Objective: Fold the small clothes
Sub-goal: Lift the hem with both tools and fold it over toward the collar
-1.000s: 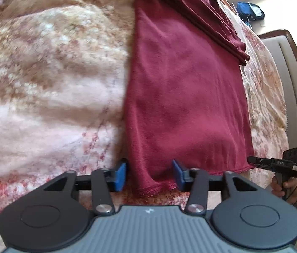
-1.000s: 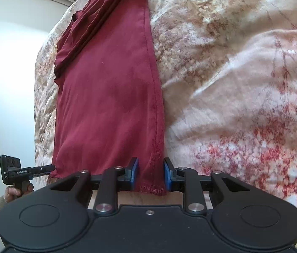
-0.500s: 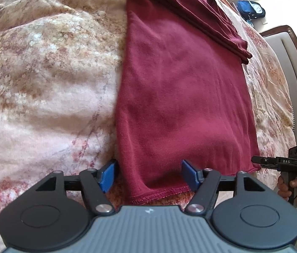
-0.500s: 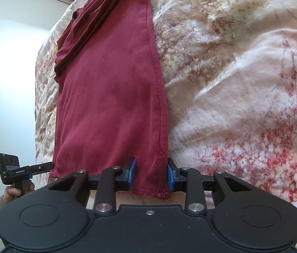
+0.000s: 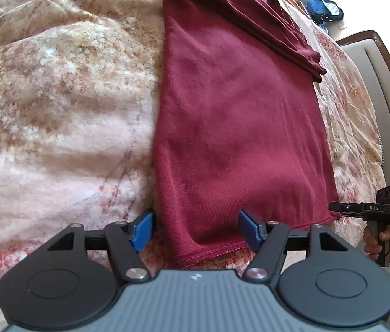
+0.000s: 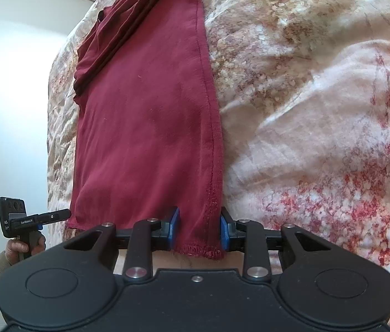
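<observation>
A dark red garment [image 5: 236,127] lies flat and lengthwise on a floral bedspread [image 5: 56,96], with a folded part at its far end. My left gripper [image 5: 195,231] is wide open, its blue pads astride the garment's near left hem corner. My right gripper [image 6: 199,228] is open, its blue pads on either side of the near right hem corner [image 6: 200,246]. The garment also shows in the right wrist view [image 6: 145,127]. Each view shows the other hand-held gripper beside the hem: the right one [image 5: 361,207] and the left one [image 6: 43,217].
The floral bedspread [image 6: 319,110] spreads wide on both sides of the garment. A padded headboard [image 5: 388,105] stands at the right in the left wrist view, with a blue bag [image 5: 323,9] beyond it. A pale wall [image 6: 15,96] lies left in the right wrist view.
Both grippers have opened wider around the hem corners. The left jaws spread the most, and the garment has settled flat.
</observation>
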Action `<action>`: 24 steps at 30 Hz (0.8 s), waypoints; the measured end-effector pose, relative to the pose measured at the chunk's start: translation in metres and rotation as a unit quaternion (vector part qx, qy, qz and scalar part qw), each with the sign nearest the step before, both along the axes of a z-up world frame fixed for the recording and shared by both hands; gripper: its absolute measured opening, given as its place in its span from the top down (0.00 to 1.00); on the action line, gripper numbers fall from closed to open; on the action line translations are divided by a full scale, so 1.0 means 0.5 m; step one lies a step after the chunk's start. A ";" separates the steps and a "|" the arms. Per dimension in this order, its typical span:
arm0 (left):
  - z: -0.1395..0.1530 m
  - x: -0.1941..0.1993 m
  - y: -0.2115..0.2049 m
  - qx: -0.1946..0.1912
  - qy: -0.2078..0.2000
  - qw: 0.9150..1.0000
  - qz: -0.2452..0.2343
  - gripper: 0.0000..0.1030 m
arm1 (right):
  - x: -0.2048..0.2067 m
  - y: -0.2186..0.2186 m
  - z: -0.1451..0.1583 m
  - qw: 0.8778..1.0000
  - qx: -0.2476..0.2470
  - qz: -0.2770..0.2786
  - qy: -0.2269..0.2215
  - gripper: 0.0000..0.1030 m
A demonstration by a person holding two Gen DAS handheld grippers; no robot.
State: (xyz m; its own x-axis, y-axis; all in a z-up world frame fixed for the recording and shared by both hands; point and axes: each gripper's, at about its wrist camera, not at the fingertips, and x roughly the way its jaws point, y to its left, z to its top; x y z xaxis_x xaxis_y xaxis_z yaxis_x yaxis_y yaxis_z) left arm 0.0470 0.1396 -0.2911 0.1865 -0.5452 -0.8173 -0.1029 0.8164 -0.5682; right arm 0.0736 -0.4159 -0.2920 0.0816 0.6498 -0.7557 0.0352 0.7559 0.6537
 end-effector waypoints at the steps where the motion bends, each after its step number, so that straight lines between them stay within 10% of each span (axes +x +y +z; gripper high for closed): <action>1: -0.001 0.000 0.003 -0.001 0.001 1.000 0.001 0.34 | 0.001 0.000 -0.001 1.000 0.000 0.001 0.000 0.68; 9: -0.007 -0.010 0.016 -0.006 0.016 1.000 -0.017 0.87 | 0.001 0.004 0.010 1.000 -0.004 0.016 -0.019 0.93; 24: 0.132 0.077 0.108 -0.101 -0.097 0.983 0.117 0.93 | 0.087 -0.006 0.156 0.987 0.106 -0.031 -0.113 0.95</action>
State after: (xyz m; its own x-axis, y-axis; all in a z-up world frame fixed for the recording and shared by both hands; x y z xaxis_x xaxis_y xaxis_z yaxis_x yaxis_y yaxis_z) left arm 0.0852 0.1937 -0.2250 0.4672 -0.6167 -0.6335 -0.1478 0.6520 -0.7437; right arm 0.1171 -0.4192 -0.2139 0.2774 0.7793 -0.5619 -0.0875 0.6029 0.7930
